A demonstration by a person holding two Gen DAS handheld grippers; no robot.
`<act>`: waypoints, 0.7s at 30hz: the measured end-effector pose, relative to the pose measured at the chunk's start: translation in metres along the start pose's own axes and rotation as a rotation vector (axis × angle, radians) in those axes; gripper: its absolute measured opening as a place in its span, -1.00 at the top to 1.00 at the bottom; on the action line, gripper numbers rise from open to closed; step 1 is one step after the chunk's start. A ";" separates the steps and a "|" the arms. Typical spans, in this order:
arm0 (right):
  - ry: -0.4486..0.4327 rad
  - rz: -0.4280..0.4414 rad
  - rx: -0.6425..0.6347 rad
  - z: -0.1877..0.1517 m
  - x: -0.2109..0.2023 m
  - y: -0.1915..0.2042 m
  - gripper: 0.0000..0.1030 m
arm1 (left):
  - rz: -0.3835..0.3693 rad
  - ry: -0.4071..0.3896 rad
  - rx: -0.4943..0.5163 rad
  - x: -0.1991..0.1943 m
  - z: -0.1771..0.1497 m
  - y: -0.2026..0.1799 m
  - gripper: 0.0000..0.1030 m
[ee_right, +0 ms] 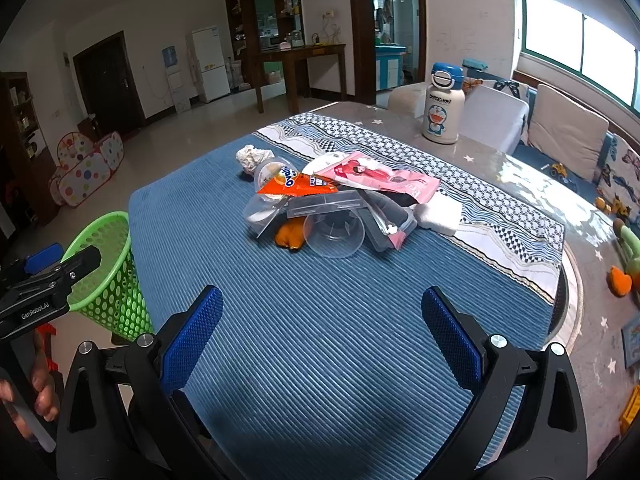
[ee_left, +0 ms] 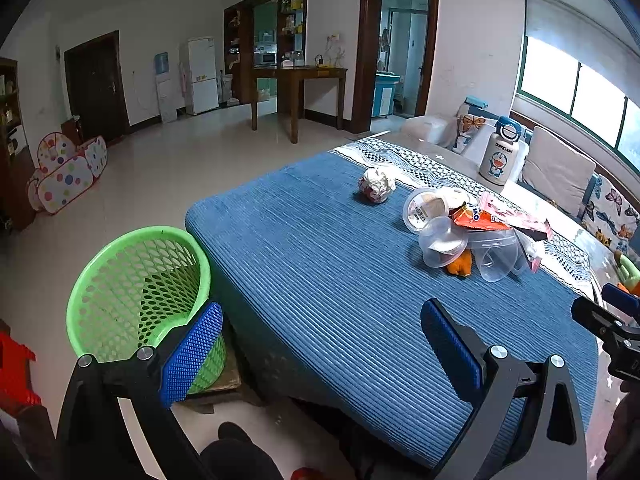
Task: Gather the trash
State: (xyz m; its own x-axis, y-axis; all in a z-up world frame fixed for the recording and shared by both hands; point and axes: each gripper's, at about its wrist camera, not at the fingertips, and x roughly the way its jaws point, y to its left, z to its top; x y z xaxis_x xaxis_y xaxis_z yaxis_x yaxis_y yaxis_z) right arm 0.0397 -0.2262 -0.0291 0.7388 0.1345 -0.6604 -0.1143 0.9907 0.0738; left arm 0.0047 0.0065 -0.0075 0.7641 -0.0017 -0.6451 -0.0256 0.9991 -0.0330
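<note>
A heap of trash lies on the blue ribbed mat (ee_left: 320,264) (ee_right: 320,320): a crumpled paper ball (ee_left: 376,185) (ee_right: 253,157), an orange snack wrapper (ee_right: 298,184) (ee_left: 474,216), a pink packet (ee_right: 380,176), clear plastic cups (ee_right: 334,234) (ee_left: 442,242) and an orange peel (ee_right: 290,236). A green mesh basket (ee_left: 136,284) (ee_right: 110,276) stands on the floor at the mat's left edge. My left gripper (ee_left: 320,350) is open, its left finger over the basket rim. My right gripper (ee_right: 322,338) is open above the mat, short of the heap. Both hold nothing.
A Doraemon bottle (ee_right: 442,108) (ee_left: 500,154) stands behind the heap on the patterned cloth. Sofa cushions (ee_right: 568,136) and toys (ee_right: 624,264) lie to the right. A spotted play tent (ee_left: 68,172) and a wooden table (ee_left: 298,92) stand across the tiled floor.
</note>
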 end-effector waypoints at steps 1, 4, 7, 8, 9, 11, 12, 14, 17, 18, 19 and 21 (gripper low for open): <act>0.000 0.000 0.000 0.000 0.000 0.000 -0.91 | 0.000 0.000 -0.001 0.000 0.000 0.001 -0.87; 0.000 -0.001 0.000 0.000 0.000 0.000 -0.91 | 0.000 0.002 -0.004 0.001 0.000 0.001 -0.87; 0.003 0.001 0.001 0.000 0.001 0.001 -0.91 | 0.002 0.002 -0.005 0.001 0.000 0.002 -0.87; 0.002 0.000 0.001 0.000 0.001 0.001 -0.91 | 0.001 0.002 -0.006 0.001 0.000 0.002 -0.87; 0.001 0.000 0.001 0.000 0.001 0.001 -0.91 | 0.001 0.003 -0.006 0.001 0.000 0.002 -0.87; 0.001 0.001 0.002 0.000 0.001 0.001 -0.91 | 0.001 0.007 -0.006 0.001 0.000 0.002 -0.87; 0.001 0.000 0.000 0.000 0.001 0.001 -0.91 | 0.003 0.007 -0.006 0.001 0.000 0.002 -0.87; 0.000 0.002 0.003 0.000 0.001 0.001 -0.91 | 0.004 0.008 -0.008 0.001 0.000 0.003 -0.87; 0.000 0.003 0.003 0.000 0.002 0.001 -0.91 | 0.006 0.011 -0.010 0.001 0.000 0.004 -0.87; 0.001 0.003 0.003 0.000 0.001 0.001 -0.91 | 0.007 0.012 -0.012 0.002 0.000 0.004 -0.87; 0.000 0.004 0.003 0.000 0.001 0.001 -0.91 | 0.007 0.013 -0.012 0.002 -0.001 0.004 -0.87; 0.000 0.007 0.004 0.000 0.002 0.000 -0.91 | 0.010 0.015 -0.011 0.002 -0.001 0.004 -0.87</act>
State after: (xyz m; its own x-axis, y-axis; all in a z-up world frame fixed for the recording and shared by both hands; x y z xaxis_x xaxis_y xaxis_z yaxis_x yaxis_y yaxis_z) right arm 0.0411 -0.2256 -0.0304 0.7384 0.1410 -0.6595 -0.1168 0.9899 0.0808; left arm 0.0056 0.0106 -0.0099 0.7540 0.0071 -0.6568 -0.0403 0.9986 -0.0355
